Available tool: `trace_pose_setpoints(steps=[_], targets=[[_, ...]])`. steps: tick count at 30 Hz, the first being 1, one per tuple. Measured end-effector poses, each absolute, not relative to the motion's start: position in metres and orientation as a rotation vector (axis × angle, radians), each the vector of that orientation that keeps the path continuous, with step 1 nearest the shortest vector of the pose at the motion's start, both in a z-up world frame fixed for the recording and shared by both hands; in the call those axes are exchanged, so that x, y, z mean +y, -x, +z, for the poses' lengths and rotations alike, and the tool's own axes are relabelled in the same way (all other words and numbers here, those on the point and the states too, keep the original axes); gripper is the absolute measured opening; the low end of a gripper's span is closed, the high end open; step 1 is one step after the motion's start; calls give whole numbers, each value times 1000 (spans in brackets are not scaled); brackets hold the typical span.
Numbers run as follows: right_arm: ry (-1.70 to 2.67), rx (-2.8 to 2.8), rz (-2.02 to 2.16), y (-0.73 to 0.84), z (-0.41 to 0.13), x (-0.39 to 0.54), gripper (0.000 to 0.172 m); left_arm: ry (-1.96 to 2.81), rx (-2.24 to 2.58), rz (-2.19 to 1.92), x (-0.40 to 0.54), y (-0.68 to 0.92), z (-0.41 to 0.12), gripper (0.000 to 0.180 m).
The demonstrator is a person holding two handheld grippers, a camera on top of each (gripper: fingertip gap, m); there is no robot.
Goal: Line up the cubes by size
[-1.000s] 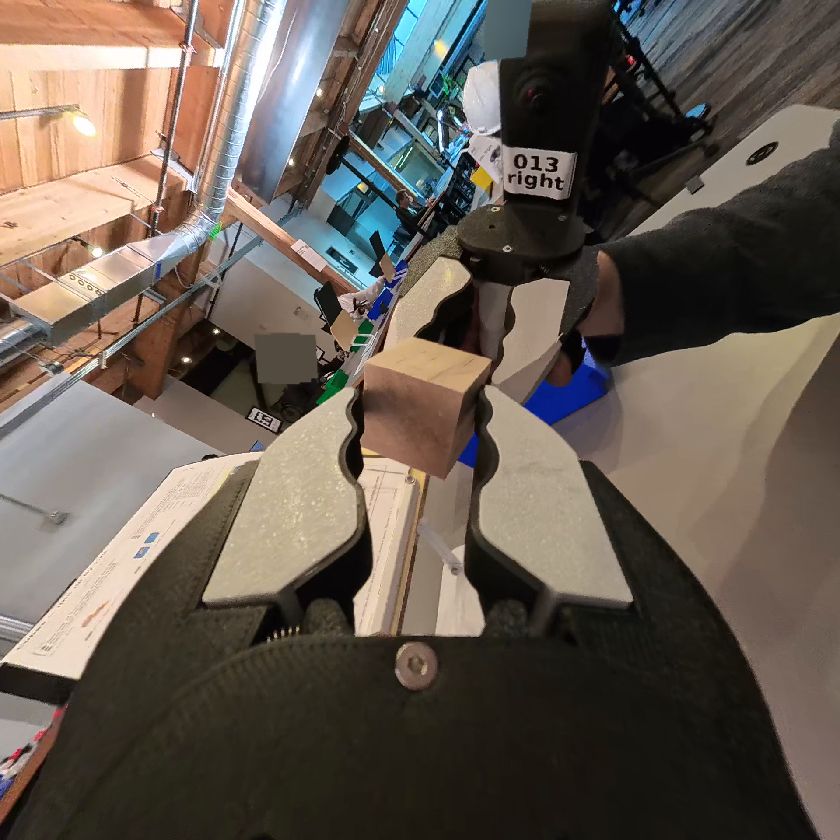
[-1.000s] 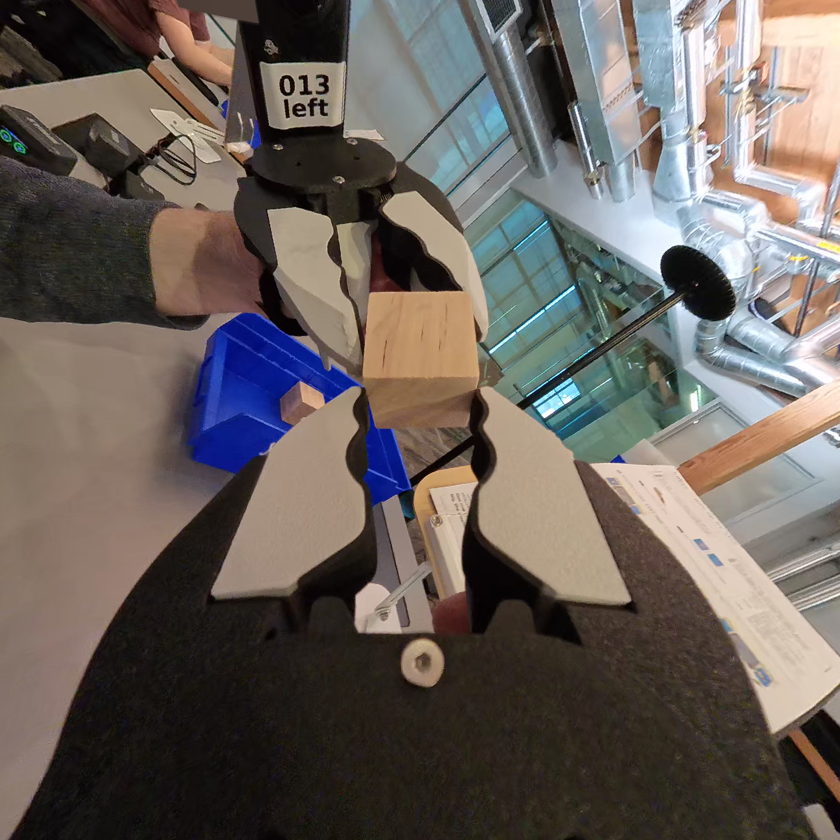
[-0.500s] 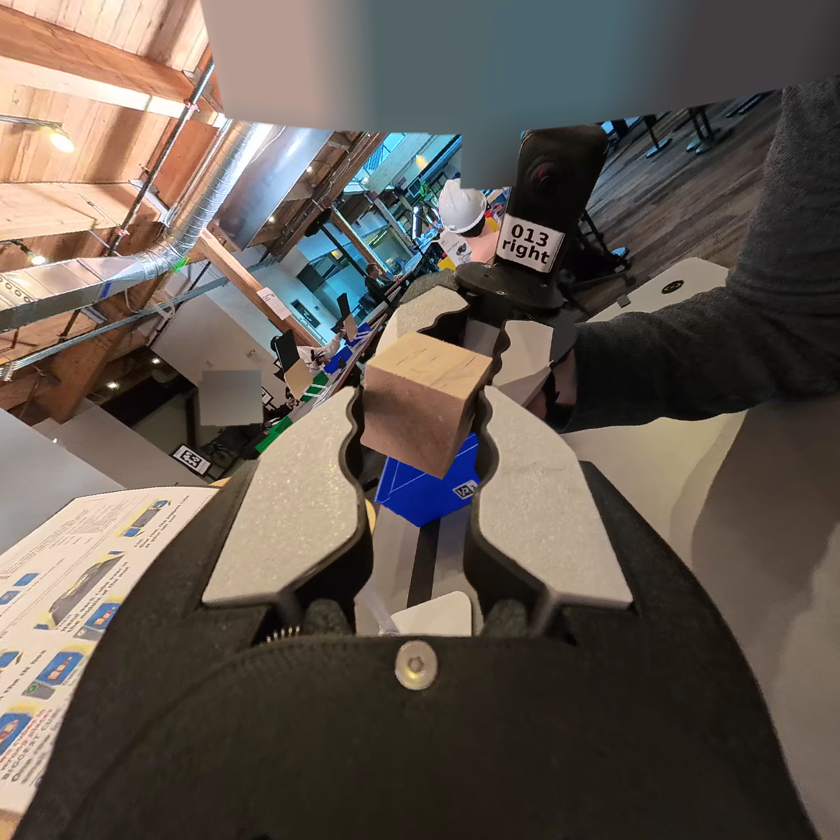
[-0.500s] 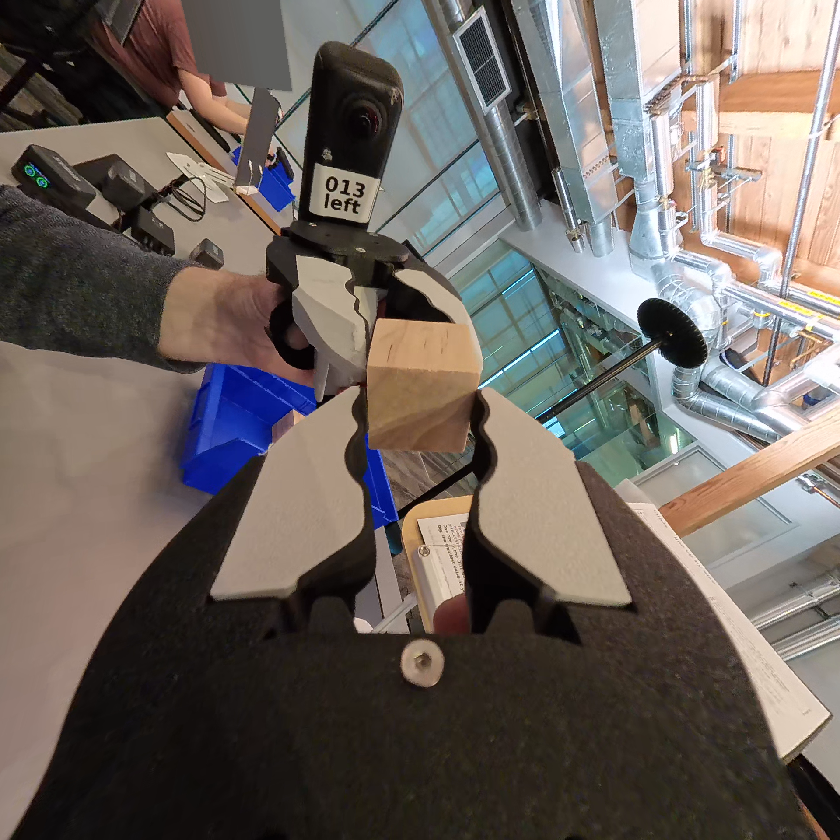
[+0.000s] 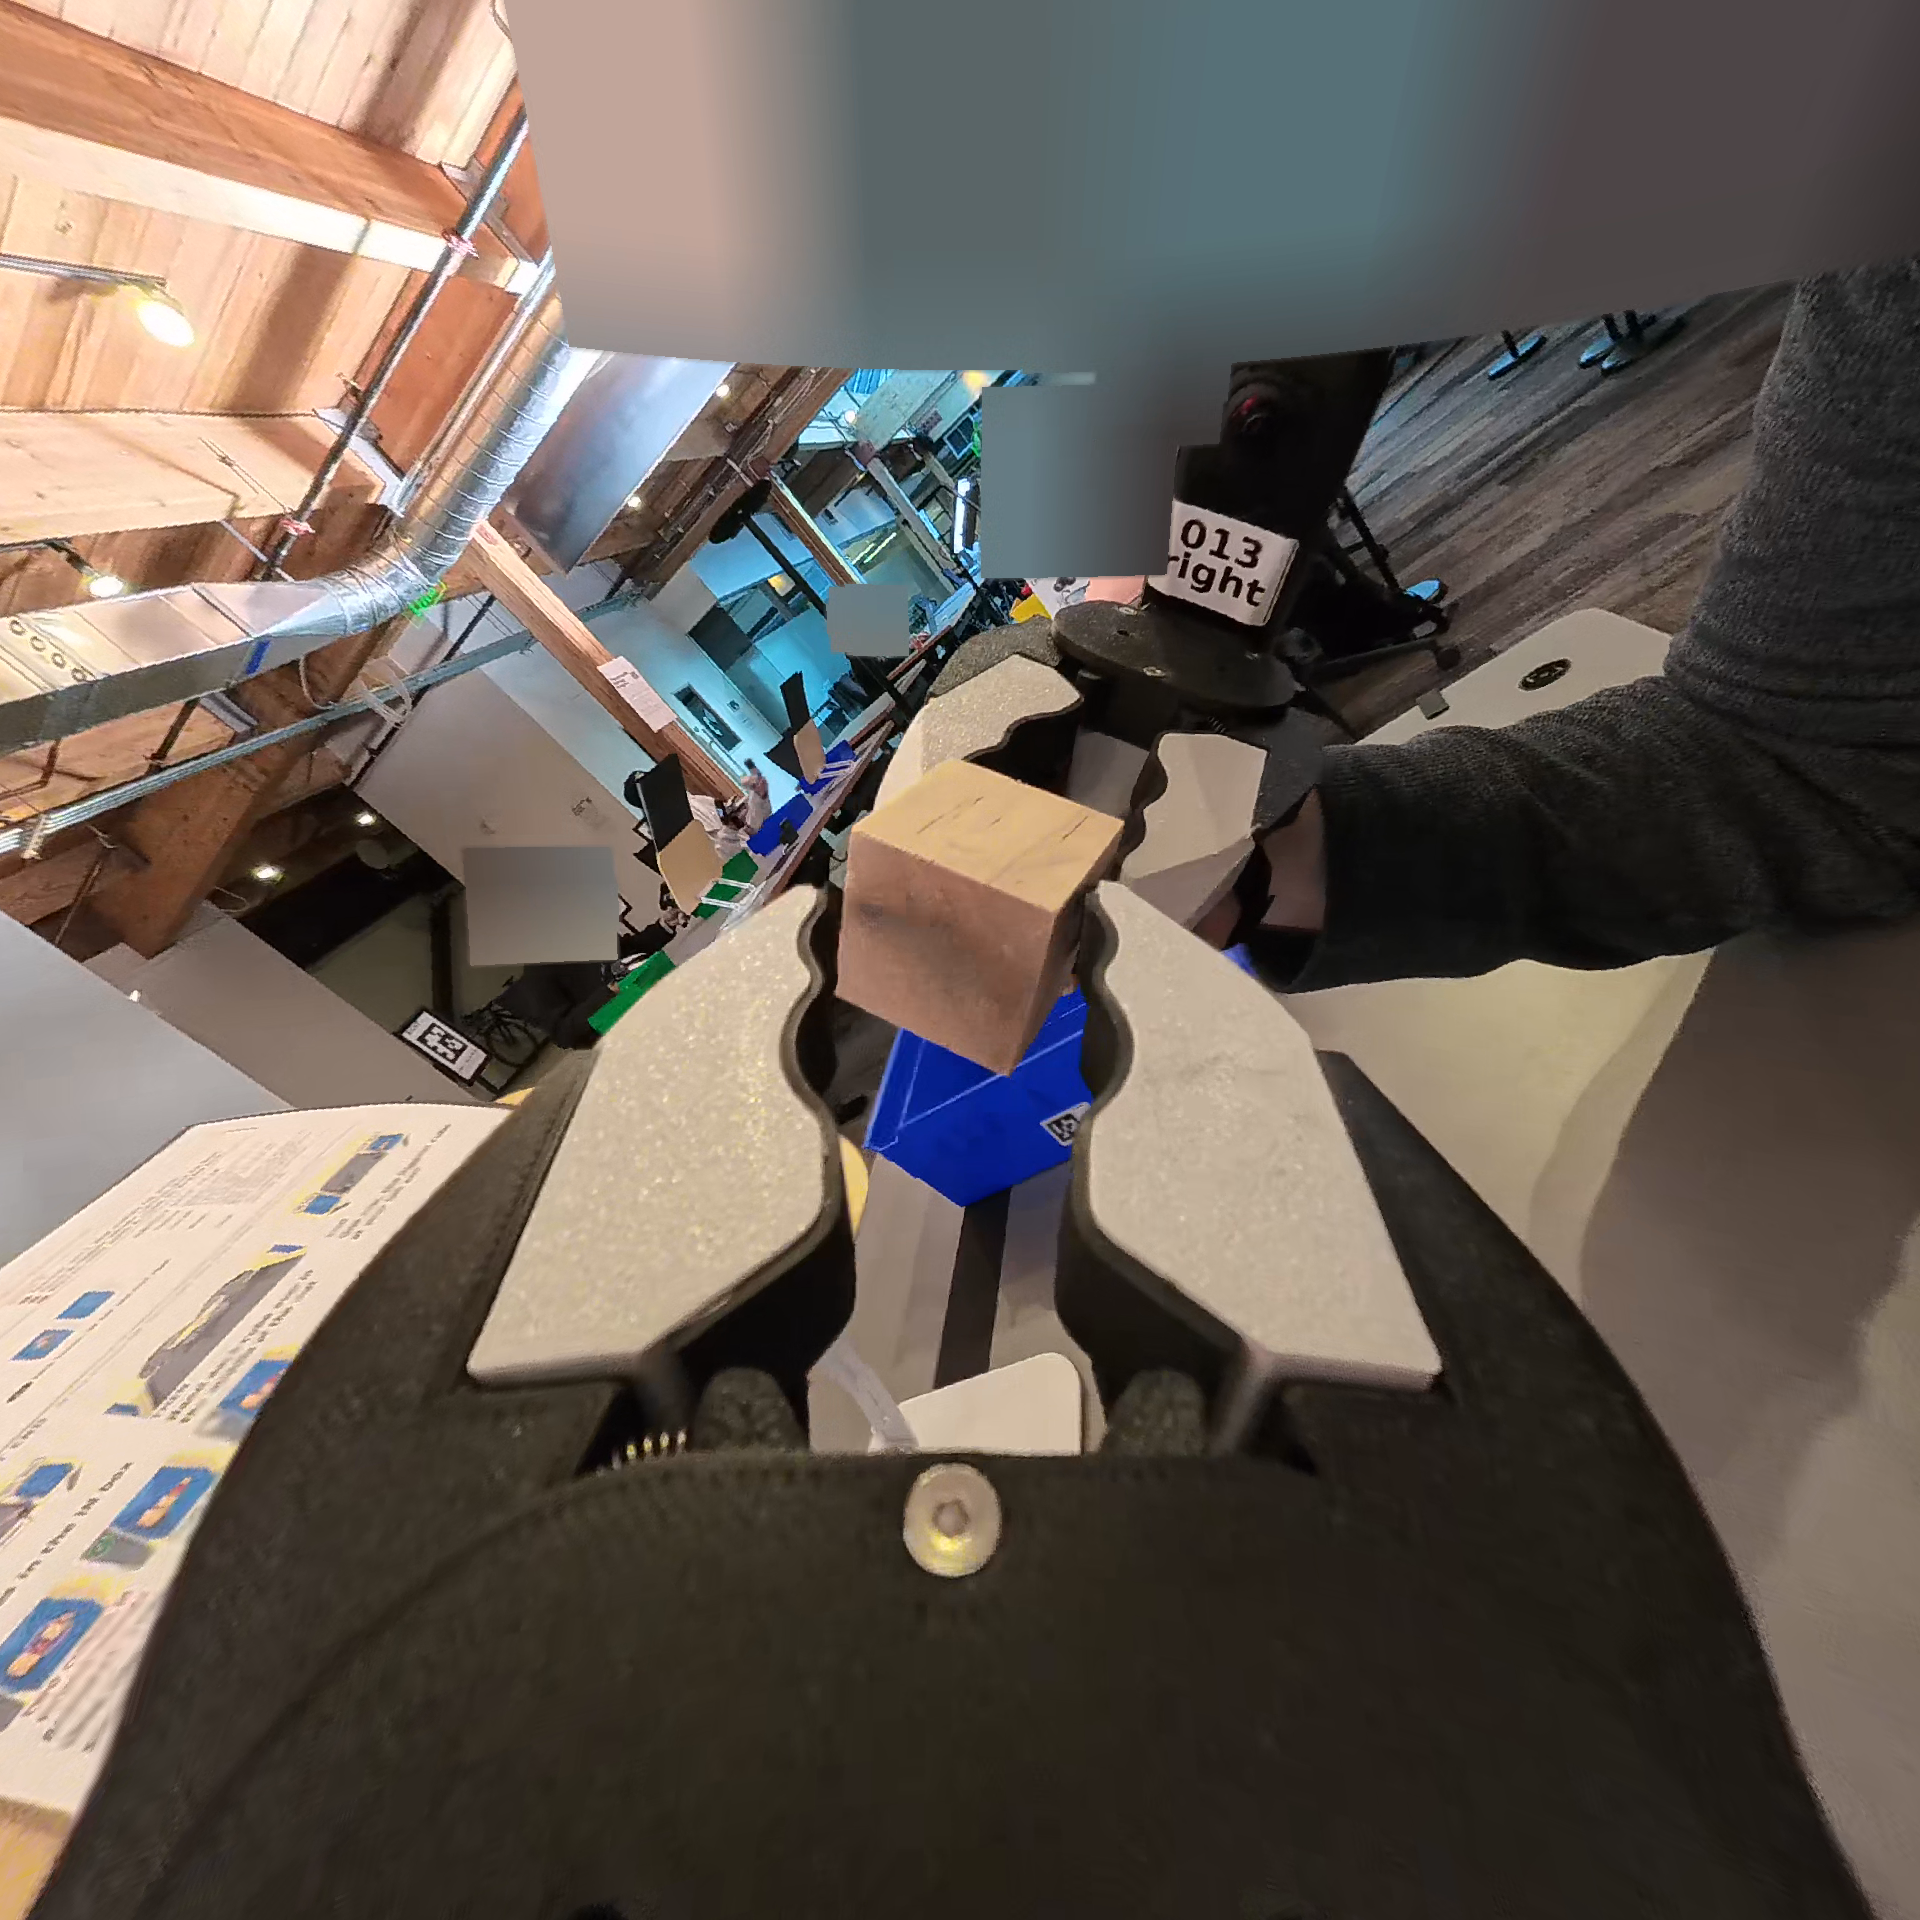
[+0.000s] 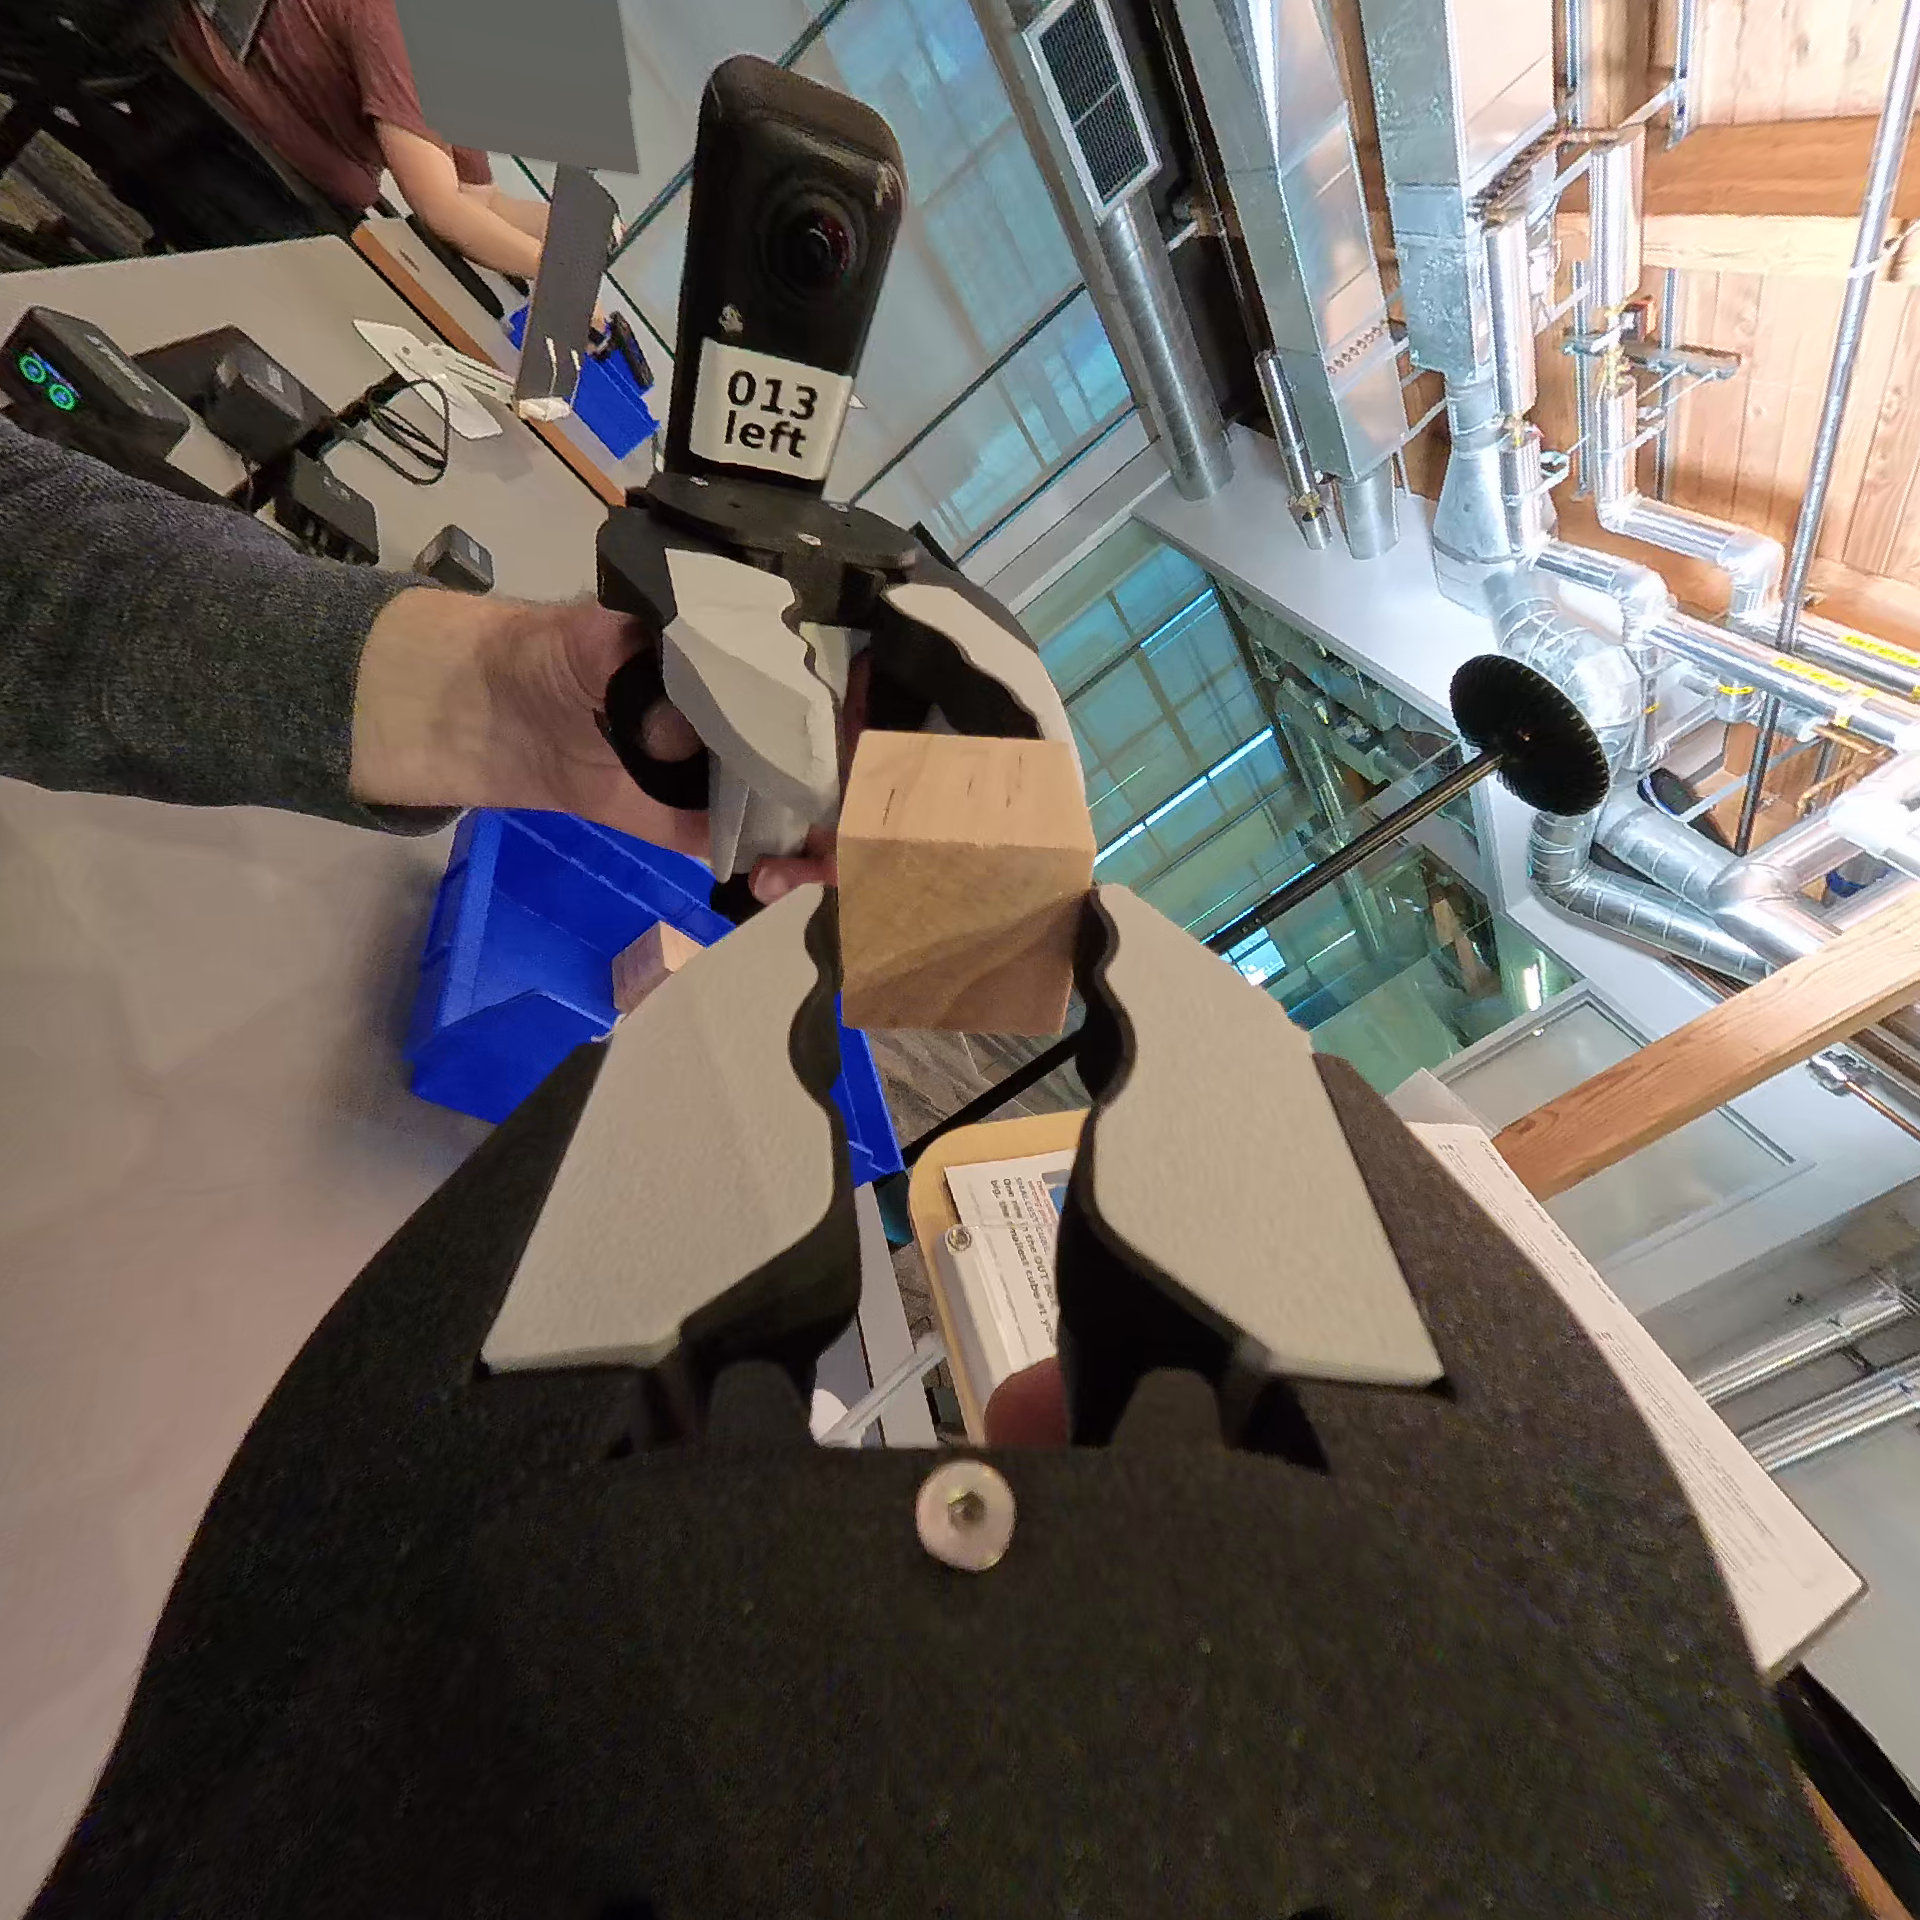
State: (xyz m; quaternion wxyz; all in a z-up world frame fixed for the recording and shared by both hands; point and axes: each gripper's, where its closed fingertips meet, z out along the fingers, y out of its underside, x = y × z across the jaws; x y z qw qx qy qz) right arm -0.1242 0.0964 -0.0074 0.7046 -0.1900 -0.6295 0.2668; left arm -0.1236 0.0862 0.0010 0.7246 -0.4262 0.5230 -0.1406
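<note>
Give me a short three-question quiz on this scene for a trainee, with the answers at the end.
1. What single object sits between the fingers of both the left gripper and the right gripper?
2. True or false: that object lies inside the blue bin.
3. What shows inside the blue bin? A: a smaller wooden cube. B: a ball. C: a pen.

Key:
1. A wooden cube.
2. False. It is up in the air, above the bin.
3. A, the smaller wooden cube.
</note>
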Motion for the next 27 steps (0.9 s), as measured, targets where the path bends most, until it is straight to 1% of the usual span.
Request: trace_pose_setpoints(steps=[3,4,5,9,12,16,20,22,27], targets=[[446,-1397,593,120,-5,102,42,941,1130,-276,87,131,7,40],[460,-1397,592,117,-4,105,42,948,1125,-227,90,135,9,35],[469,-1399,585,114,-3,108,42,960,1118,-152,94,140,11,22],[561,-1388,477,85,6,133,43,1000,1094,53,89,150,27,0],[652,-1398,357,49,3,164,43,997,1076,155,78,150,43,0],[823,-1495,142,-3,-14,216,42,984,1072,303,72,145,54,0],[1006,-1643,-131,-59,-37,272,43,956,1057,301,69,136,63,0],[1119,-1725,-215,-83,-58,300,43,957,1042,276,72,135,65,0],[1362,-1961,-291,-125,-130,351,43,983,1031,260,82,139,61,0]])
